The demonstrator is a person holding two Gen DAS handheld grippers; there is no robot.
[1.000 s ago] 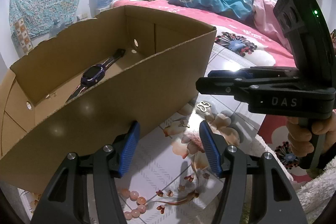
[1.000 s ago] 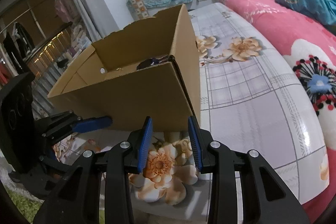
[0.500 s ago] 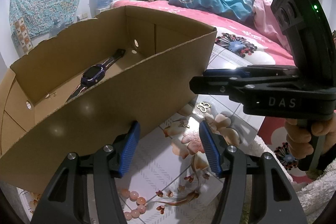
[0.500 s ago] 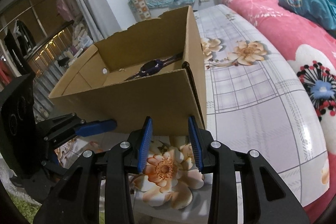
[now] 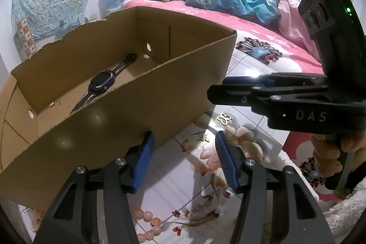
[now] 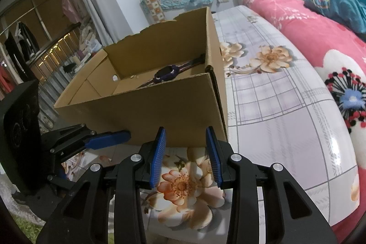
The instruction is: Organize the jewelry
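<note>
An open cardboard box point(image 5: 146, 106) stands on the floral table; it also shows in the right wrist view point(image 6: 173, 106). A purple smartwatch point(image 5: 101, 84) lies inside it, seen too in the right wrist view point(image 6: 167, 73). My left gripper point(image 5: 184, 141) is open and empty, just in front of the box's near wall. My right gripper point(image 6: 185, 136) is open and empty at the box's right front corner. On the table lie a gold butterfly charm point(image 5: 224, 118), a smaller gold charm point(image 5: 205, 138) and a pink bead bracelet point(image 5: 148, 224).
A small gold item point(image 5: 55, 103) lies on the box floor. A bed with a pink floral blanket point(image 6: 324, 42) borders the table. White fluffy cloth point(image 5: 343, 209) lies at the lower right. A clothes rack point(image 6: 27, 42) stands at the far left.
My right gripper has risen and moved in toward the box, so more of the watch inside shows. My left gripper has barely moved.
</note>
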